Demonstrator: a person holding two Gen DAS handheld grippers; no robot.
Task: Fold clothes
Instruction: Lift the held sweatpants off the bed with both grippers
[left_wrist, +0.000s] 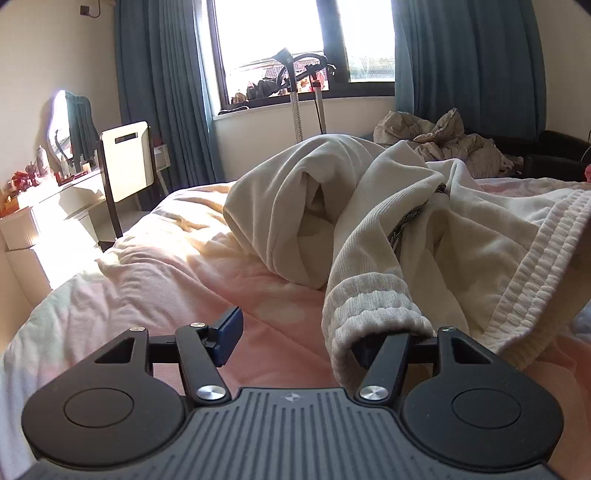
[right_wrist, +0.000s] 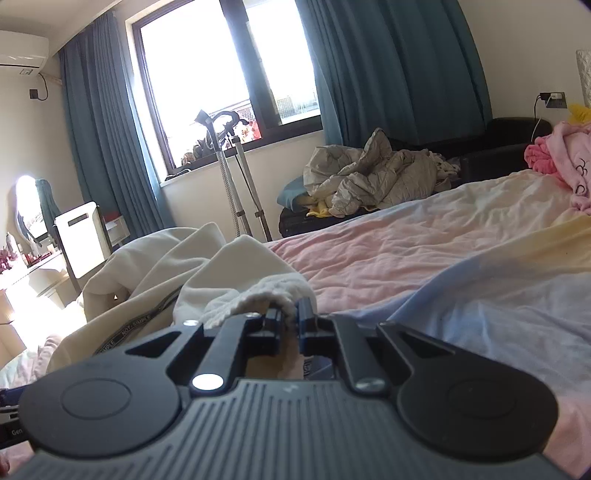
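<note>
Cream sweatshirt (left_wrist: 369, 206) lies crumpled in a heap on the pink bedsheet (left_wrist: 207, 295), in front of your two tools. Your left gripper (left_wrist: 295, 339) has its jaws wide apart; one ribbed cuff (left_wrist: 369, 306) hangs over its right finger, and nothing is pinched between the two. Your right gripper (right_wrist: 290, 325) has its jaws almost together, and they clamp a ribbed edge (right_wrist: 258, 295) of the same sweatshirt. Behind the bed, blue curtains (right_wrist: 388, 62) frame the window (right_wrist: 207, 74), and a grey quilt (right_wrist: 369, 177) is piled near the wall.
</note>
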